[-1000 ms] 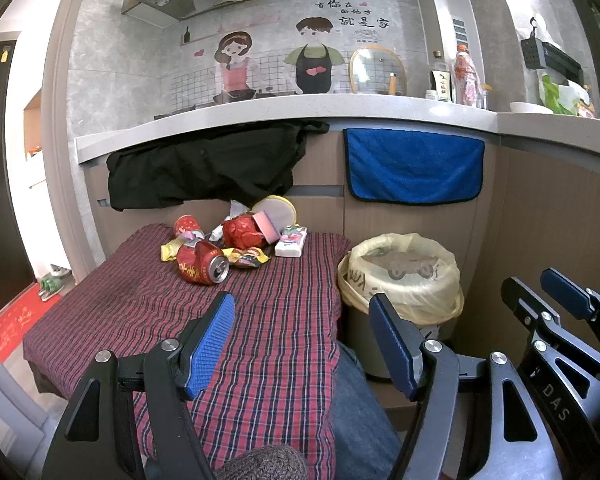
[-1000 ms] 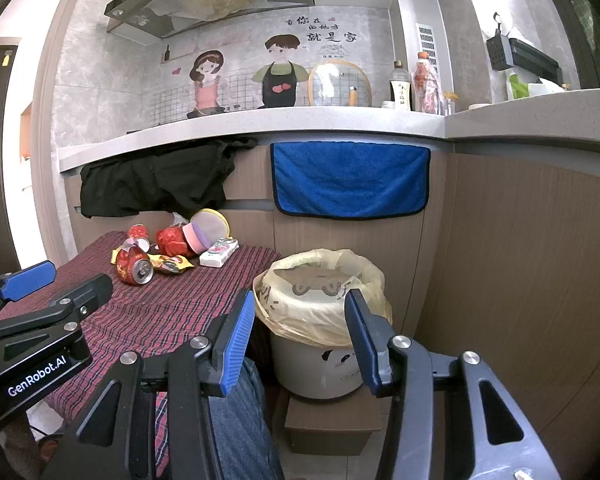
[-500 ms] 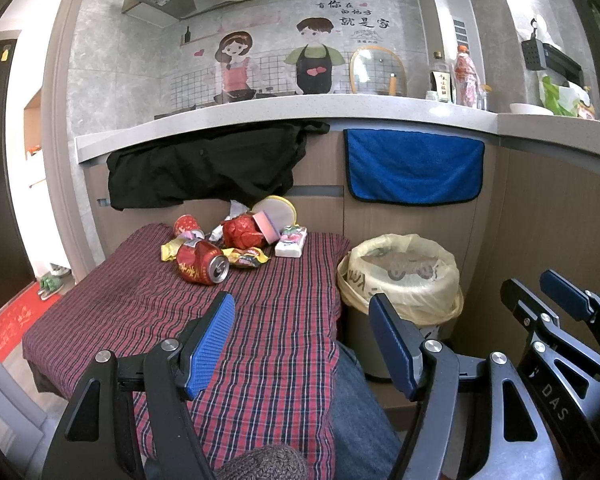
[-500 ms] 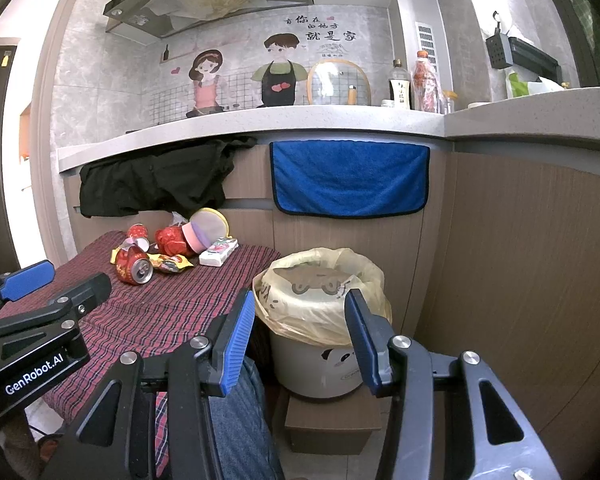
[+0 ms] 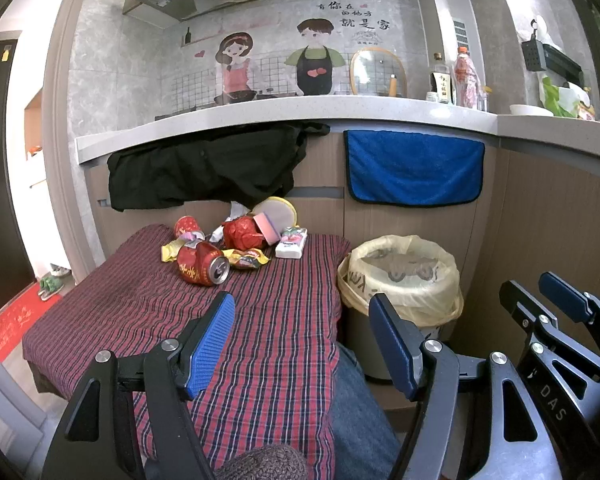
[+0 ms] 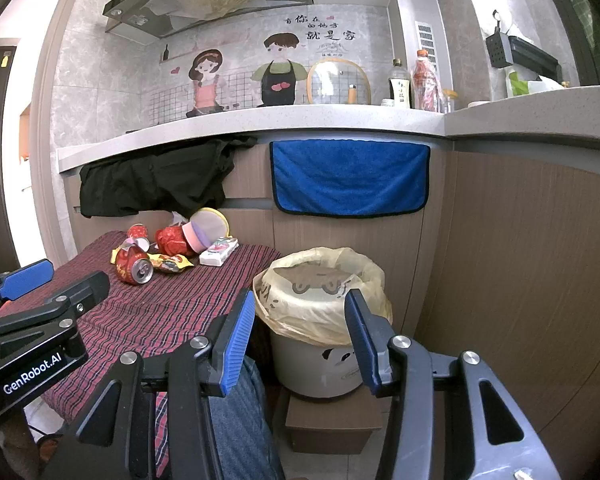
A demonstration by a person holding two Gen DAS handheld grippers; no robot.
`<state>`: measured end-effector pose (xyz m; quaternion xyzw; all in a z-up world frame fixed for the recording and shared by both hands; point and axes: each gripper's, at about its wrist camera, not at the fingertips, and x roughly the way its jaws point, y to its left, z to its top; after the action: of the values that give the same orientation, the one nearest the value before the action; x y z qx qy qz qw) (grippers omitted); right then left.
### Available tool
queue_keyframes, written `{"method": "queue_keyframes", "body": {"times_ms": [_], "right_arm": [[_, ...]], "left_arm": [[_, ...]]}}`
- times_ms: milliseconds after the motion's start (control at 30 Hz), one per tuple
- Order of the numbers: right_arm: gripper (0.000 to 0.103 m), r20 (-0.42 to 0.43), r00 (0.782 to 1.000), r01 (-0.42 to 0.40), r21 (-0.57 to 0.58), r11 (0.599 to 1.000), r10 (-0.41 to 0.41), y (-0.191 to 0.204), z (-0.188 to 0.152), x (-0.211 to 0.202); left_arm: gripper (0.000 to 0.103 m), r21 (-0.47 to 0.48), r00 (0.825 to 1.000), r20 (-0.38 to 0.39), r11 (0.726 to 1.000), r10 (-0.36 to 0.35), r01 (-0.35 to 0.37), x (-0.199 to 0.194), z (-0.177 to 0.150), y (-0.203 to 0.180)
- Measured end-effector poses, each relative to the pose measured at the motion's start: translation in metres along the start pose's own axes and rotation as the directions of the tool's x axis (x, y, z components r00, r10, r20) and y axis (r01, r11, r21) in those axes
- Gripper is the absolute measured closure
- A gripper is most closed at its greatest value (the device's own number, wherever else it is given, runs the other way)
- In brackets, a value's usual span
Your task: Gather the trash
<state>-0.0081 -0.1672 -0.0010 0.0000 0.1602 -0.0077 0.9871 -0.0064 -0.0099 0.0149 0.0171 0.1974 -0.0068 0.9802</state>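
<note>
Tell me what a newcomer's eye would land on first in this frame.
Probably the heap of red trash, led by a crushed can, at the far end of the plaid-covered table. Next, the lined bin standing beside the table under a blue towel. Both grippers, left and right, hang open and empty in front.

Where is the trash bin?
In both views, the trash bin stands on the floor right of the checked table, below the blue towel.
</note>
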Motion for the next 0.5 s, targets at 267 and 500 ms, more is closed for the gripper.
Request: {"method": "queue_keyframes", "body": {"times_ms": [267,500], "right_arm": [[0.058,-0.002,1.000,-0.001,-0.001,1.000,0.001,0.002,0.002,0.002],[0.058,0.009,1.000,0.003,-0.027,1.000,-0.003,-0.004,0.003,0.026]], "left_arm": [[0.033,-0.016,1.000,-0.026,1.000,0.005,-0.005,0.003,0.005,-0.005],[0.033,-0.073,0.999,-0.048,0.997,0.005,-0.009,0.030,0.017,0.024]]}}
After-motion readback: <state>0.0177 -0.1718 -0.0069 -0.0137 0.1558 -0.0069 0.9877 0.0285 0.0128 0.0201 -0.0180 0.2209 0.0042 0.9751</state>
